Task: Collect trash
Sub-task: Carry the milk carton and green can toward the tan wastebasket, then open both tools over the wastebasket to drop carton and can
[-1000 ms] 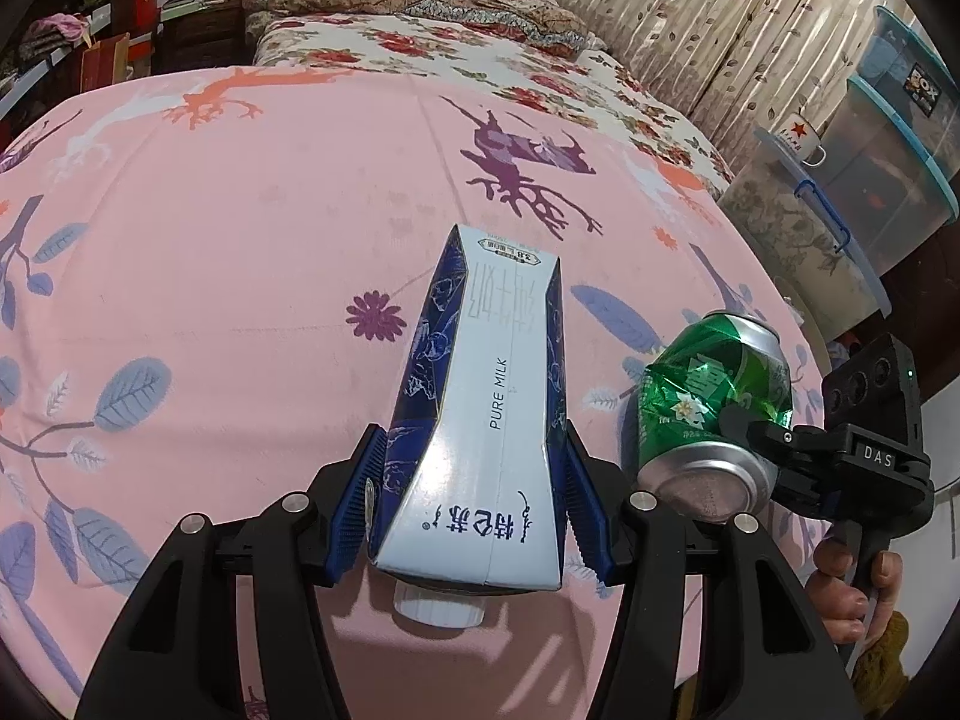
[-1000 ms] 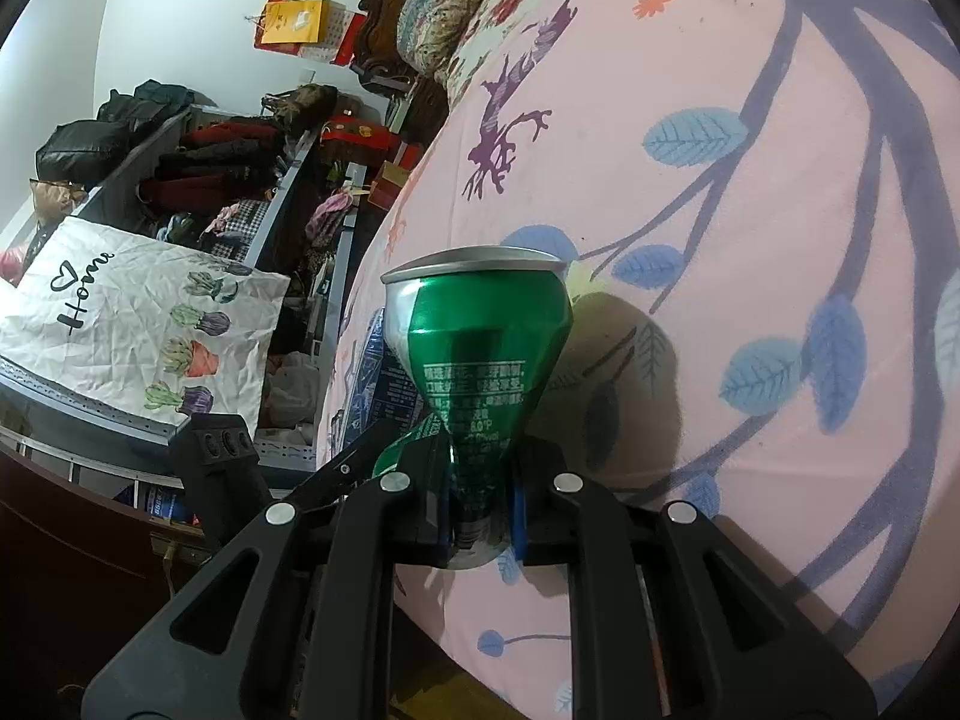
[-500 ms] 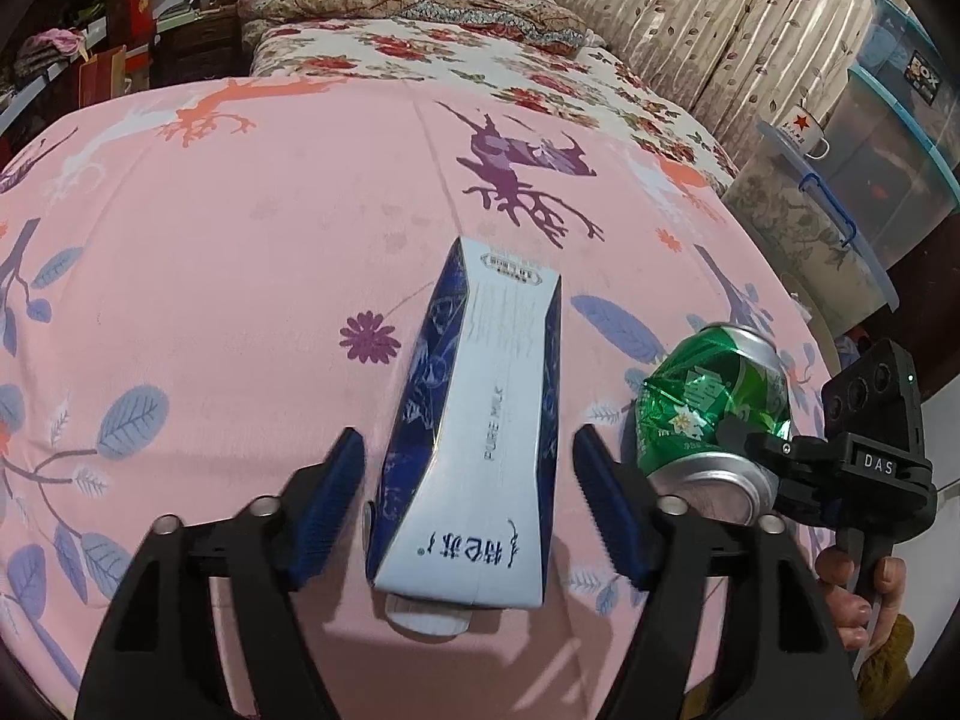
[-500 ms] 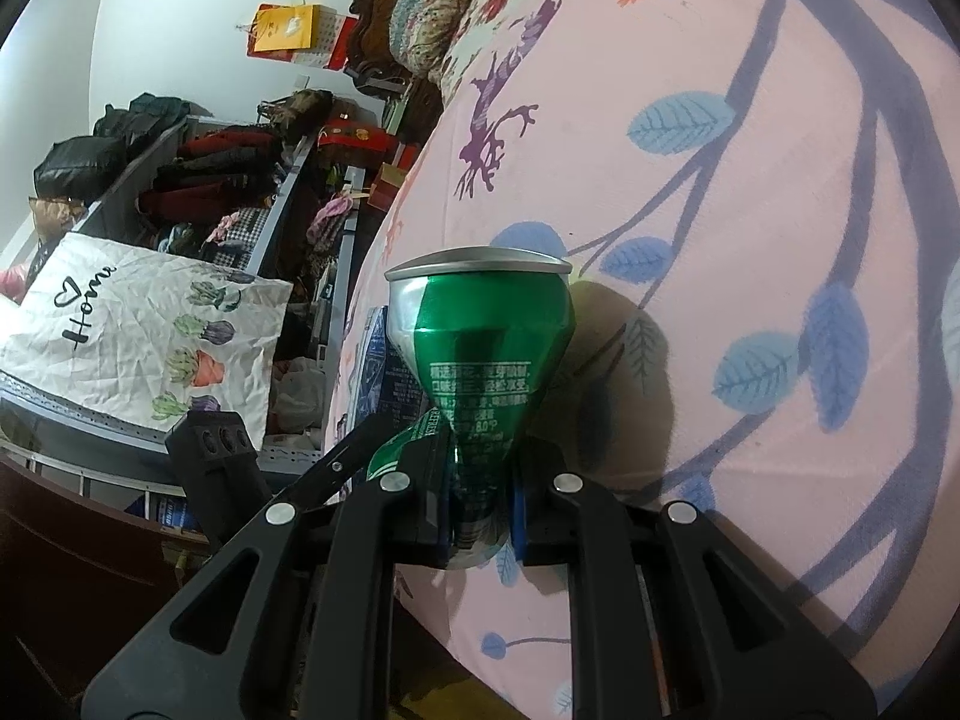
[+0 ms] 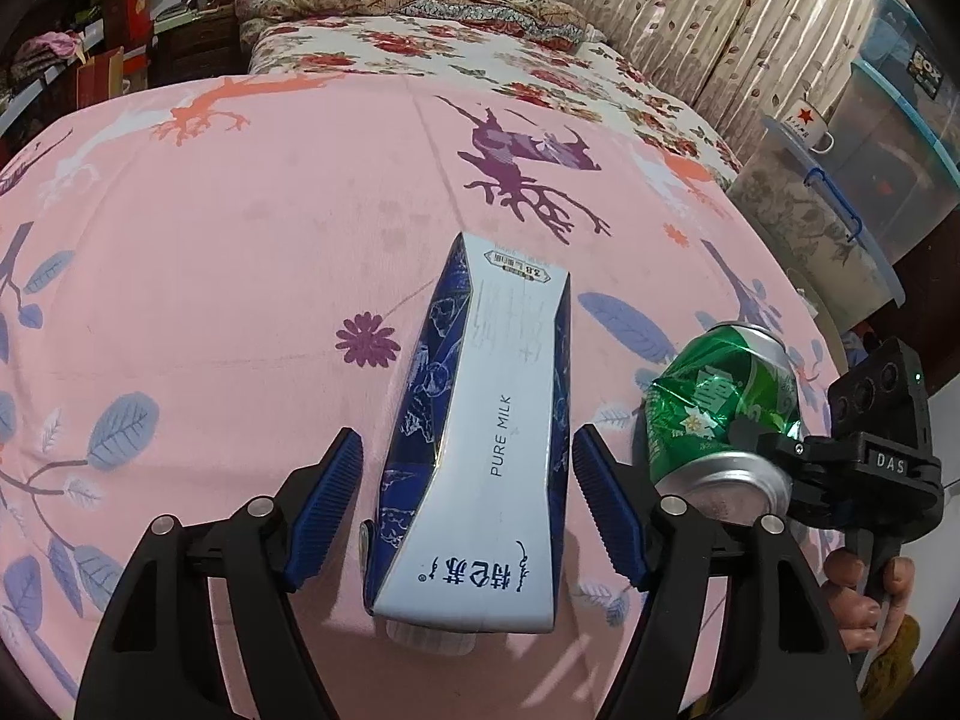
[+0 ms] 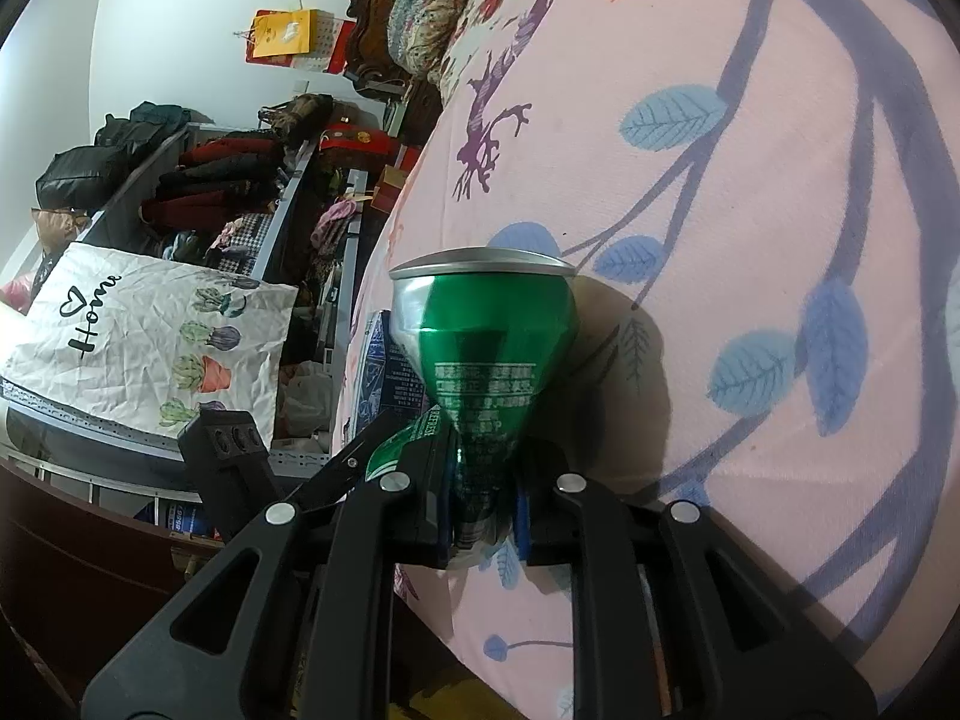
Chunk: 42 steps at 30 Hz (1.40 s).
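on the pink bedspread [image 5: 240, 276], a milk carton [image 5: 486, 438] lies between the left gripper's [image 5: 468, 510] closing, untouching pads. the right gripper [image 6: 480, 516] pinches a crushed green can [image 6: 486, 348].

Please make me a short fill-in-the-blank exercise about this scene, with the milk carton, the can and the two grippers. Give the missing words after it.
1. The milk carton lies on a bedsheet whose main colour is ____.
2. The right gripper is shut on a crushed can of ____ colour.
3. The English words printed on the carton are "PURE ____".
4. The pads of the left gripper are ____ in colour.

Missing words: pink; green; MILK; blue
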### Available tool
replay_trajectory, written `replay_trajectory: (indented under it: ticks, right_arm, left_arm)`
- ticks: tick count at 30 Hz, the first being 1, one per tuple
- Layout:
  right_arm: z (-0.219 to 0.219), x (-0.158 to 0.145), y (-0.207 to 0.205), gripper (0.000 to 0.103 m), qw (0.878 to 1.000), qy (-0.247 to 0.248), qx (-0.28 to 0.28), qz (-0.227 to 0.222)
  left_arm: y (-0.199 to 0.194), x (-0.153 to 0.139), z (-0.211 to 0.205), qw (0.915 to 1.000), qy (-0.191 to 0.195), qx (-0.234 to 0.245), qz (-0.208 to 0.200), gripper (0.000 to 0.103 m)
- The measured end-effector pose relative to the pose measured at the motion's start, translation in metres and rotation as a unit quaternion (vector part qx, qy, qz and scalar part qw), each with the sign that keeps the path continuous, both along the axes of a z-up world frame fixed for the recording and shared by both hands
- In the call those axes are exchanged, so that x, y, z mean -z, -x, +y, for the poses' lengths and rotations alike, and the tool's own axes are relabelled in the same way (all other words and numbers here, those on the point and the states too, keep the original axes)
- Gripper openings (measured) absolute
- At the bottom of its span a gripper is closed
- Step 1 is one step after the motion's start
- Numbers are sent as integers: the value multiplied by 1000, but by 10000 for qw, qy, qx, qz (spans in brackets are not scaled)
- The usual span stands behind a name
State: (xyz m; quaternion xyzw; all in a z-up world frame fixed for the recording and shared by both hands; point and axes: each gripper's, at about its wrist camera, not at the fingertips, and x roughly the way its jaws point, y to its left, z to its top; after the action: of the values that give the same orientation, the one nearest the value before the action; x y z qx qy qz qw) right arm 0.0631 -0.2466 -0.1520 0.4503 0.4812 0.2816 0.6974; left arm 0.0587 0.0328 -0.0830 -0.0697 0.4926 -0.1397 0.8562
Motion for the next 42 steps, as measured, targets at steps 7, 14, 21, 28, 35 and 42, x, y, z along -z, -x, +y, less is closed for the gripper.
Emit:
replay_trajectory:
  ticks: [7,14,21,28,35,42]
  right_arm:
    - [2,-4,-1,17,10000,-7,-29,-26]
    - [-15,-13,-5,16,9997,-68,195,-161]
    - [-60,-22,-6,16,9972,108,623,-387]
    - [-147,-30,3,16,9878,195,1423,-604]
    - [-282,-41,21,16,9607,476,2628,-760]
    - [-412,-43,28,16,9195,980,3763,-577]
  left_arm:
    - [1,-1,1,9999,101,48,-10,54]
    - [0,-13,-3,9989,411,205,-2,54]
    - [-19,-31,-49,9970,344,695,-76,54]
    - [-52,-55,-147,9877,262,1531,-199,54]
    - [-90,-69,-301,9643,370,2616,-160,54]
    - [-125,-64,-461,9369,654,3434,59,54]
